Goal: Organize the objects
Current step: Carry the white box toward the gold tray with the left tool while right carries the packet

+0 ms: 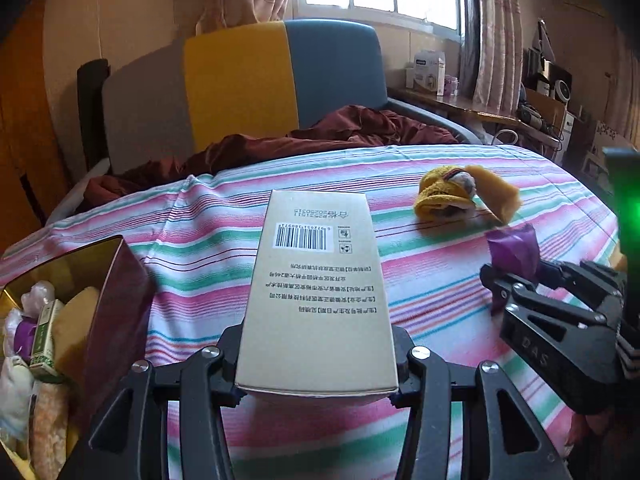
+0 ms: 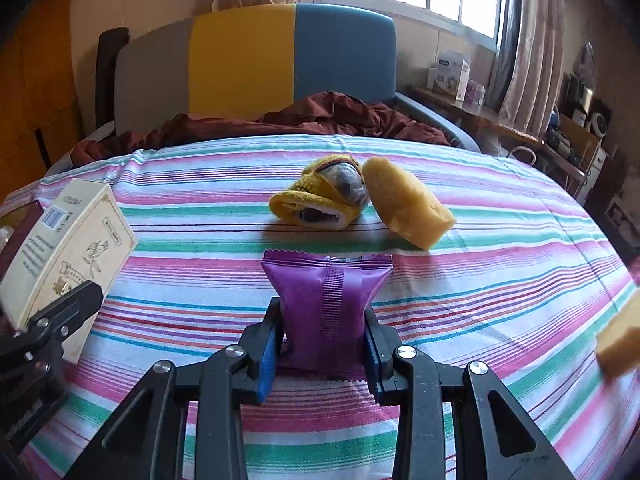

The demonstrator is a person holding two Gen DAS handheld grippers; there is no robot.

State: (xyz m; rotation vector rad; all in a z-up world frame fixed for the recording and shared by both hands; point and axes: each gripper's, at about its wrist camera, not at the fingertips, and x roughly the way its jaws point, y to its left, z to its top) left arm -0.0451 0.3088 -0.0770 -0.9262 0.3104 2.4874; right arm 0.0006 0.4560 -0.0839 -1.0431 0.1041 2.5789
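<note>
Left wrist view had the left tongs (image 1: pixel 318 364) clamped on a beige carton (image 1: pixel 316 292), barcode side up, held above the striped bed sheet (image 1: pixel 420 280). Just left of it sat a dark red tin box (image 1: pixel 120 280) with a gold inside, already stuffed with small packets and a yellow sponge. Over on the right wrist view, the right tongs (image 2: pixel 326 350) were squeezed narrow onto a purple snack packet (image 2: pixel 328 300), standing upright between the pads. Further back on the sheet lay a rolled yellow sock (image 2: pixel 320 200) touching a yellow sponge block (image 2: pixel 408 204), both well apart from the tin box.
</note>
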